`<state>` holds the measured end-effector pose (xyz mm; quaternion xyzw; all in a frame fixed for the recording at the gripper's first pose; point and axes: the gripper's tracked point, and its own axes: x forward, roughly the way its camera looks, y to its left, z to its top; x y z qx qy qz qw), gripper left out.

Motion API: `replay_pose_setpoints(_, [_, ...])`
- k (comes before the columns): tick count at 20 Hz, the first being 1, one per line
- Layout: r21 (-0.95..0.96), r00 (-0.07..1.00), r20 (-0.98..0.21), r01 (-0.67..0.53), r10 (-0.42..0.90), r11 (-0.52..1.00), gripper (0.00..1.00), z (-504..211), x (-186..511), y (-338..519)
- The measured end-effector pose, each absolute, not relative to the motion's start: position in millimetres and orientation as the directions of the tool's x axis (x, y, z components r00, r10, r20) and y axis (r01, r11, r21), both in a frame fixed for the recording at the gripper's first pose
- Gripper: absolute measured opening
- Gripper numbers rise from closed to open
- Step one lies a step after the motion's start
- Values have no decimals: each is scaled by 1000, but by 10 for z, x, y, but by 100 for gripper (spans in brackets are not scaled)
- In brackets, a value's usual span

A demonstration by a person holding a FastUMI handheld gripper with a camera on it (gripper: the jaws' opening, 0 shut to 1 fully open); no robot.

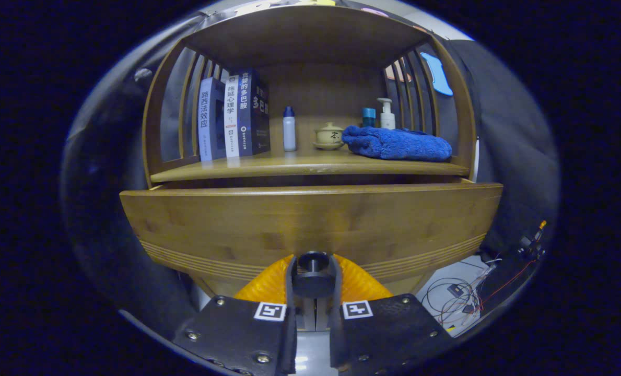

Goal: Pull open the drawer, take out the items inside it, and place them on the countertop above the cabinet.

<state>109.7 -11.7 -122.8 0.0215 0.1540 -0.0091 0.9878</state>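
A wooden cabinet stands in front of me, and its drawer front sticks out a little from under the countertop. A dark round knob sits low on the drawer's middle. My gripper is shut on that knob, one finger pressing each side of it. The drawer's inside is hidden behind its front panel. On the countertop lie a folded blue towel, a small lidded teacup and a white bottle with a blue cap.
Several upright books stand at the countertop's left end. A pump bottle and a teal jar sit behind the towel. Slatted side walls and a top board enclose the shelf. Loose cables lie on the floor beyond the cabinet's right corner.
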Motion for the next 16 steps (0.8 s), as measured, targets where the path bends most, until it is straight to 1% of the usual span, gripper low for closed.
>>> replay_pose_setpoints(5, [62,955,-296,47,-26,997,25,-1279,603,-131])
replay_pose_setpoints(6, [72,960,-277,58,-36,996,25,-1252,546,-135])
replay_pose_setpoints(11, [51,958,-286,56,-39,997,25,-1271,371,-134])
replay_pose_setpoints(12, [33,957,-286,51,-40,998,25,-1283,328,-135])
replay_pose_setpoints(14, [-67,953,-295,50,-68,996,25,-1274,200,-180])
replay_pose_setpoints(16, [-31,950,-306,56,-63,998,25,-1271,88,-130])
